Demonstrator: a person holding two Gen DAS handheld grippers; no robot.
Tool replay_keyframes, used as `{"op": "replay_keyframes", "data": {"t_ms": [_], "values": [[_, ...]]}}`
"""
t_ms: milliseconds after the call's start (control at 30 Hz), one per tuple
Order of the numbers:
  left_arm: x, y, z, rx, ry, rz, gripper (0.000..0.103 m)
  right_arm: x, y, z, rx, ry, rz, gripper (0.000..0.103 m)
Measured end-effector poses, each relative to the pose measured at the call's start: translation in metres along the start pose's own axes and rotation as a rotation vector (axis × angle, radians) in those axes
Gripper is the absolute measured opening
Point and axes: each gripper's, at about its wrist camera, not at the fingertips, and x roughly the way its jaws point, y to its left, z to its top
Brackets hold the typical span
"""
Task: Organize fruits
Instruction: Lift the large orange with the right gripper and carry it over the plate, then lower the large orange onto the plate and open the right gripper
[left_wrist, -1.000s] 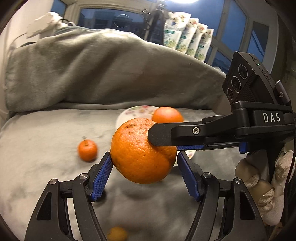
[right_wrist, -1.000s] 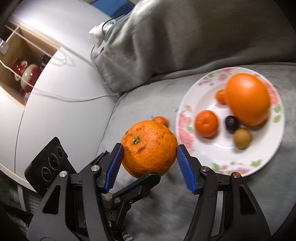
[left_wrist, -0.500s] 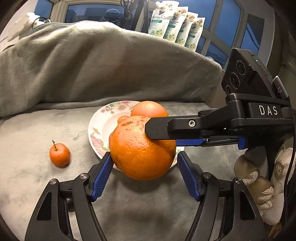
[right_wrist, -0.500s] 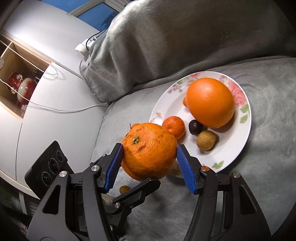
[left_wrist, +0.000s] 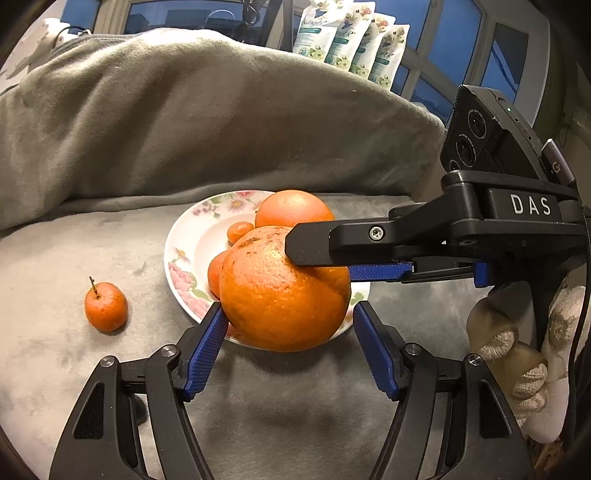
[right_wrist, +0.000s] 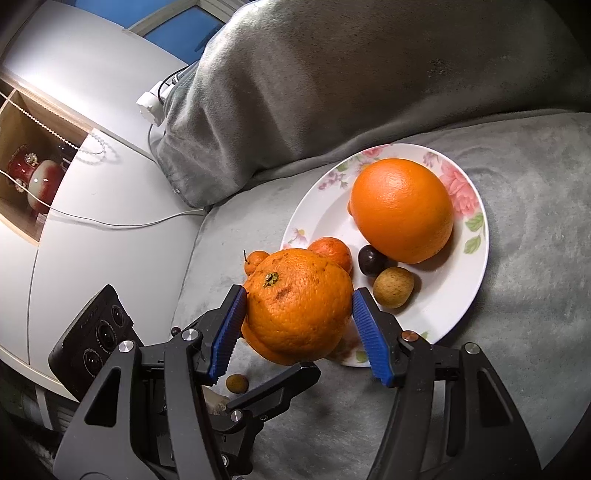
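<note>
Both grippers, L (left_wrist: 288, 345) & R (right_wrist: 297, 332), pinch one orange (right_wrist: 297, 306) over plate (right_wrist: 476, 266).

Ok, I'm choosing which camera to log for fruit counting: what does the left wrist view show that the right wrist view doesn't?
Only the left wrist view: pouches at the window, and the gloved hand holding the right tool.
Only the right wrist view: a dark fruit and a brown fruit on the plate, a small brown fruit loose on the blanket, and the white cabinet.
Both: the held orange, the plate with its big orange, and the stemmed tangerine beside the plate.
</note>
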Motion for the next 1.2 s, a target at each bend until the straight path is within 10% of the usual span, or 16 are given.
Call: {"op": "replay_keyframes", "data": {"t_ms": [1200], "values": [[-0.048,0.019,-0.01,0.003,-0.093,0.037,0.067,-0.043,0.011,-0.011,-0.1,-0.142,-0.13,0.078]]}}
